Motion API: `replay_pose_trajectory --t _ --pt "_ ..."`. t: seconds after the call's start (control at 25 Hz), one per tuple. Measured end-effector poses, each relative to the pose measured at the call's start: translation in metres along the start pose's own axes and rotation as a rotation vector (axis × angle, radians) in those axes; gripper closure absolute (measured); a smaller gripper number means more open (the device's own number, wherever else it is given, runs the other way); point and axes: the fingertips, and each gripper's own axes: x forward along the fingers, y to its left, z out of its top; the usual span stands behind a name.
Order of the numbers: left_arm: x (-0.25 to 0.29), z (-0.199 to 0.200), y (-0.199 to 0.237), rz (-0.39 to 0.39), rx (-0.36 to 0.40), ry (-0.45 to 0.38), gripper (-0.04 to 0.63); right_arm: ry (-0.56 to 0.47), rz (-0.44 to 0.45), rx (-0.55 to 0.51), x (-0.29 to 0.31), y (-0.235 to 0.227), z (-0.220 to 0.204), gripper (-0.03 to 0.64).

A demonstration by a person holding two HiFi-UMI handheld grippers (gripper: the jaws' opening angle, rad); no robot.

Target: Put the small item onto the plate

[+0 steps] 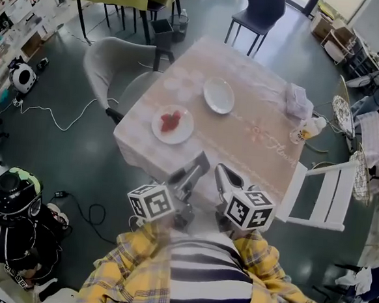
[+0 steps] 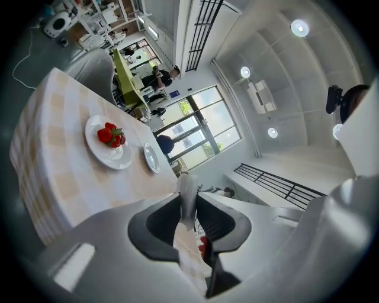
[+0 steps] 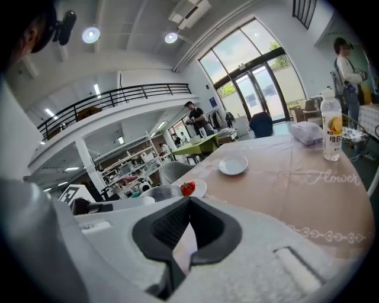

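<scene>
Holding my left gripper (image 1: pixel 200 161) and right gripper (image 1: pixel 220 171) at the table's (image 1: pixel 262 140) near edge, I see the strawberry (image 1: pixel 171 120), red and lumpy, on 1 plate (image 1: pixel 183 135) ahead. Left jaws barely apart, right jaws together, both empty.

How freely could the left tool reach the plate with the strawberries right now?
Probably yes. The left tool hovers by the near edge of the tablecloth, and the plate with the strawberries lies just beyond it. Only bare cloth shows between them; nothing stands in the path.
</scene>
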Motion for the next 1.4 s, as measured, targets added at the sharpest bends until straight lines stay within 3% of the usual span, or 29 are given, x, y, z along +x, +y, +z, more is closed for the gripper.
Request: replay_pose_trajectory --t 0.56,1.4 --pt "0.096 0.025 0.014 0.039 0.029 0.021 0.515 0.013 0.021 0.004 0.050 -0.061 0.049 0.620" --pt "0.190 0.074 0.091 0.155 -0.003 0.004 0.514 0.012 0.041 0.008 0.147 -0.126 0.094 0.620"
